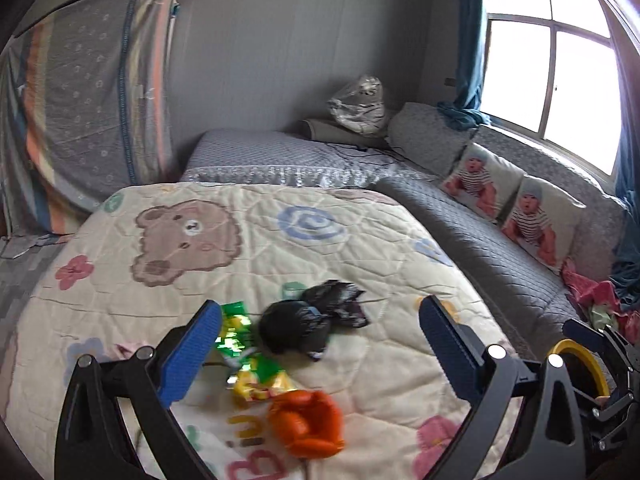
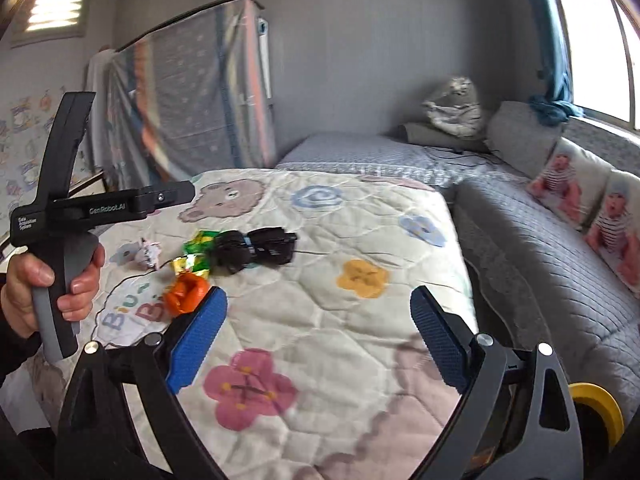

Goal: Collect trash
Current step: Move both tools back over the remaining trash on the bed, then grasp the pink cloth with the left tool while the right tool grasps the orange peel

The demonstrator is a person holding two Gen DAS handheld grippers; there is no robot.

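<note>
Trash lies in a small heap on the cartoon quilt (image 1: 120, 300). It holds a crumpled black plastic bag (image 1: 300, 326) (image 2: 250, 250), a green and yellow foil wrapper (image 1: 240, 344) (image 2: 196, 250), an orange crumpled piece (image 1: 308, 426) (image 2: 186, 294) and a small pale pink scrap (image 2: 146, 254). My left gripper (image 1: 320, 344) hangs over the heap, open, its blue pads (image 1: 192, 356) wide apart and touching nothing. My right gripper (image 2: 316, 340) is open too, over bare quilt to the right of the heap. A hand (image 2: 24, 292) holds the left gripper's handle at the left edge of the right wrist view.
A grey quilted mattress (image 1: 500, 248) runs along the right under the window, with two photo cushions (image 1: 516, 208). A cloth-covered wardrobe (image 1: 92, 100) stands at the back left. A silvery bag (image 1: 360, 104) sits in the far corner. A yellow ring (image 2: 596, 408) shows at lower right.
</note>
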